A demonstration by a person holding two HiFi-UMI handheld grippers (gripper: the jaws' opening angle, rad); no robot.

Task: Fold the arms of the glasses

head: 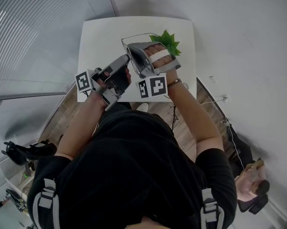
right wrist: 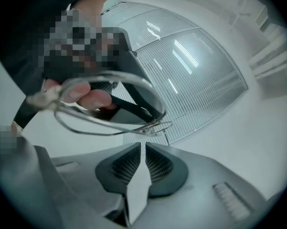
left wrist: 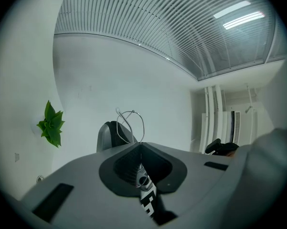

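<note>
Thin wire-framed glasses [head: 136,36] hang in the air over the white table [head: 95,37], between my two grippers. My left gripper [head: 126,57] is shut on the frame. In the left gripper view the wire loop [left wrist: 133,120] rises straight out of the closed jaws [left wrist: 141,146]. My right gripper [head: 129,46] points at the glasses from the other side. In its own view the rims and a hinge [right wrist: 152,129] sit just above its jaws [right wrist: 143,146]. Those jaws stand a narrow slit apart with nothing between the pads. One thin arm wire drops beside the right jaw's tip.
A green paper leaf shape [head: 167,43] lies on the table's far right, under my right hand. The table is small, with wooden floor around it. A cable and a bag [head: 250,185] lie on the floor to the right, and black gear [head: 24,151] to the left.
</note>
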